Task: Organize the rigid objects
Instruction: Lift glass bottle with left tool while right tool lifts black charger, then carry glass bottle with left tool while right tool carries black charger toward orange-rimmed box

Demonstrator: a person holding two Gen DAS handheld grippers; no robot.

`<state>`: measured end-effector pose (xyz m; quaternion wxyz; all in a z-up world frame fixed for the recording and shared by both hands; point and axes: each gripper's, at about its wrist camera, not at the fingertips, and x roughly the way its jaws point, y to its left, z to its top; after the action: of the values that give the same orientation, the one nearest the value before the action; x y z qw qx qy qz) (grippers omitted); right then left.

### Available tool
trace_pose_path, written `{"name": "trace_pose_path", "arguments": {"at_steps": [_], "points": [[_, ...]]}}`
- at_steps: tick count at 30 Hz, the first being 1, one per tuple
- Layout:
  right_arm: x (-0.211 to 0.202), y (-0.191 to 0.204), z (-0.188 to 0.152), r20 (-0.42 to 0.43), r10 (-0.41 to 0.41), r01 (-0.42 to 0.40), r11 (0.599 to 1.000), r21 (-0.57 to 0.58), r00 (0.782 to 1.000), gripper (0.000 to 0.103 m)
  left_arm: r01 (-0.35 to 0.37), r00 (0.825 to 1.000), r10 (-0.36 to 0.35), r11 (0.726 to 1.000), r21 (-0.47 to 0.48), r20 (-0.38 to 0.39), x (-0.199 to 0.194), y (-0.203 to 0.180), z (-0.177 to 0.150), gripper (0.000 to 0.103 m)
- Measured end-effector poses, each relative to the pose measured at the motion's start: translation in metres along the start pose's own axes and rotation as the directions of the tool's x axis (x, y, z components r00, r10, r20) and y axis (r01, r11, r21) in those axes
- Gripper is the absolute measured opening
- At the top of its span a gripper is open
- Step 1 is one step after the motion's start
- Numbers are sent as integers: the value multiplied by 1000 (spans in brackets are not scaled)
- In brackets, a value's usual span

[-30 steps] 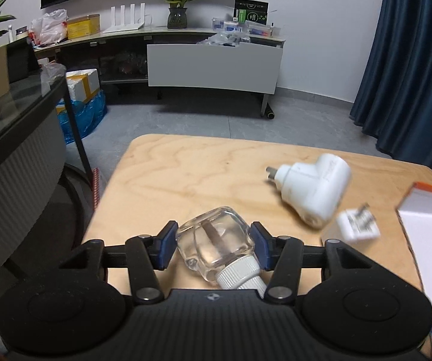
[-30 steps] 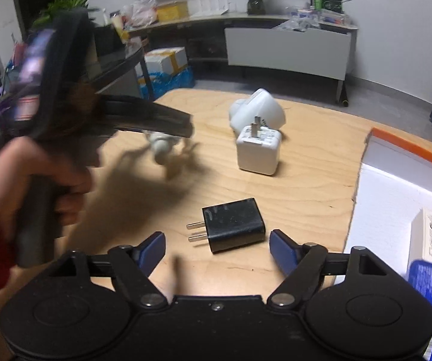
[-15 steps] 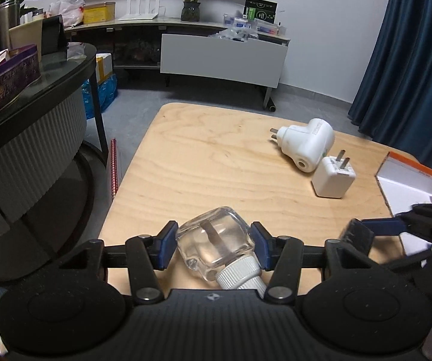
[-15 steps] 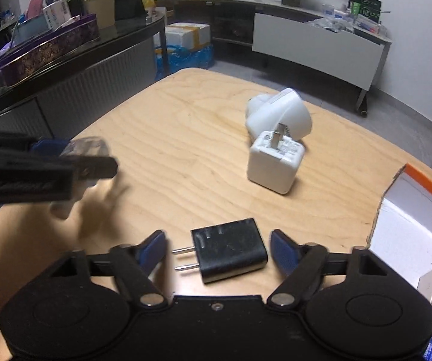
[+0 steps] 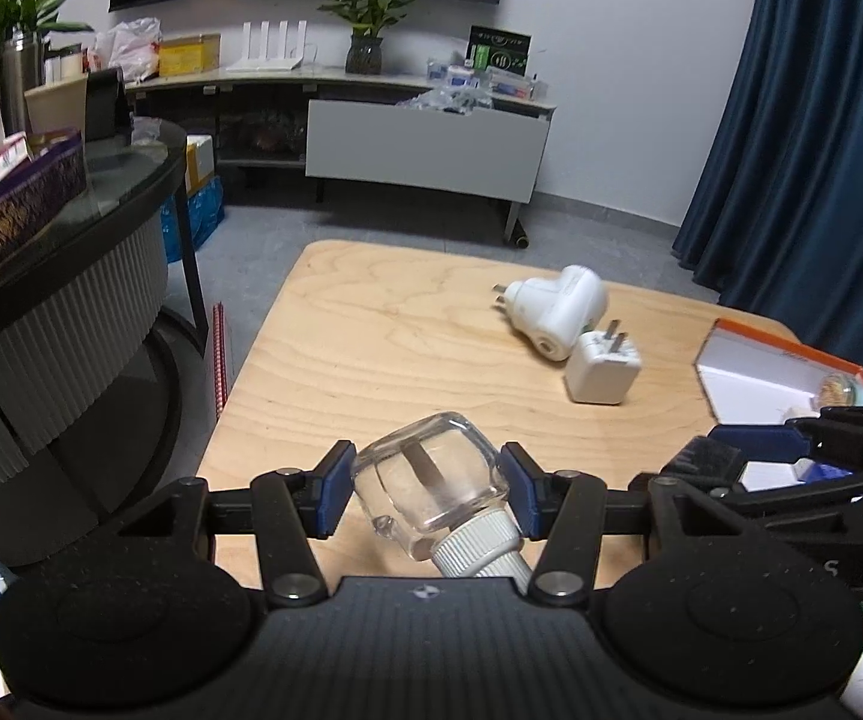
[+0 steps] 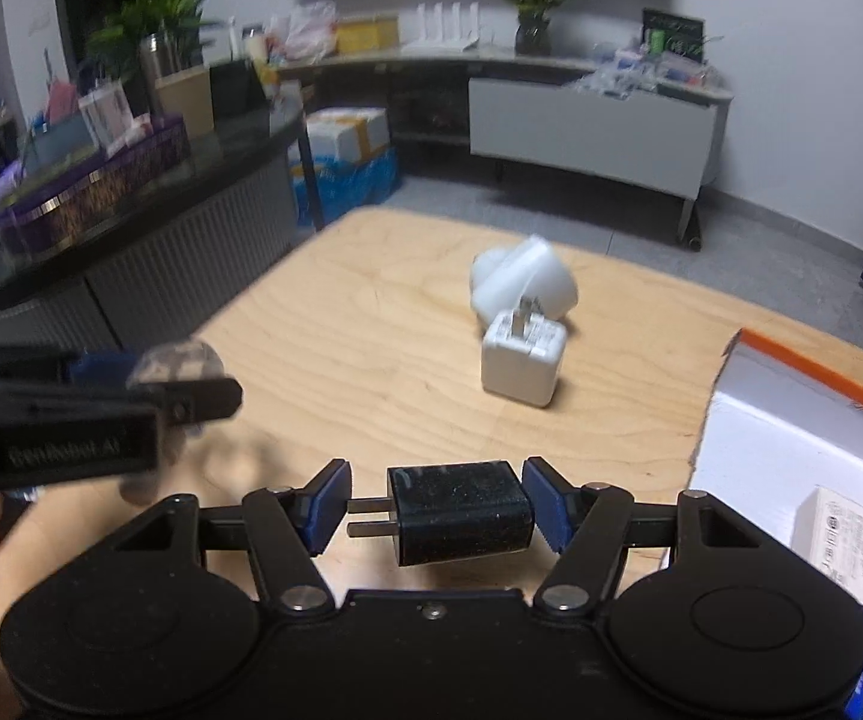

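Observation:
My left gripper (image 5: 425,495) is shut on a clear glass bottle (image 5: 431,477) with a ribbed white cap, held above the near edge of the wooden table (image 5: 383,348). My right gripper (image 6: 436,510) is shut on a black charger (image 6: 461,510), its prongs against the left pad, lifted just off the table. A white rounded plug (image 5: 557,309) and a white cube charger (image 5: 602,369) lie together mid-table, the plug (image 6: 521,285) behind the cube (image 6: 521,366). The left gripper (image 6: 173,384) with the blurred bottle (image 6: 176,363) shows at the left of the right wrist view.
An open white box with an orange rim (image 6: 791,420) sits at the table's right, holding a small carton (image 6: 851,531) and other items. A dark curved counter (image 5: 71,276) stands left of the table. A blue curtain (image 5: 821,150) hangs at the right.
My right gripper has closed on the black charger and raised it off the table. My left gripper, still holding the bottle, has drawn back toward the table's near left corner.

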<state>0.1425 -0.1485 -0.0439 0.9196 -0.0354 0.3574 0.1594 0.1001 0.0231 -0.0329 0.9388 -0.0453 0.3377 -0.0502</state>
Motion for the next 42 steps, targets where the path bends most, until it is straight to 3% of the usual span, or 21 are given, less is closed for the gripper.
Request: {"name": "trace_pose_path", "arguments": {"at_steps": [15,42], "points": [[-81,8,-20,104,-42,35,997,71,994,76,33,998,-36,998,62,54,-54,-29,-13,53],[-140,0,-59,152,-99,77,987,143,983,76,79,994,-85,992,99,64,-87,-58,-33,53]]}}
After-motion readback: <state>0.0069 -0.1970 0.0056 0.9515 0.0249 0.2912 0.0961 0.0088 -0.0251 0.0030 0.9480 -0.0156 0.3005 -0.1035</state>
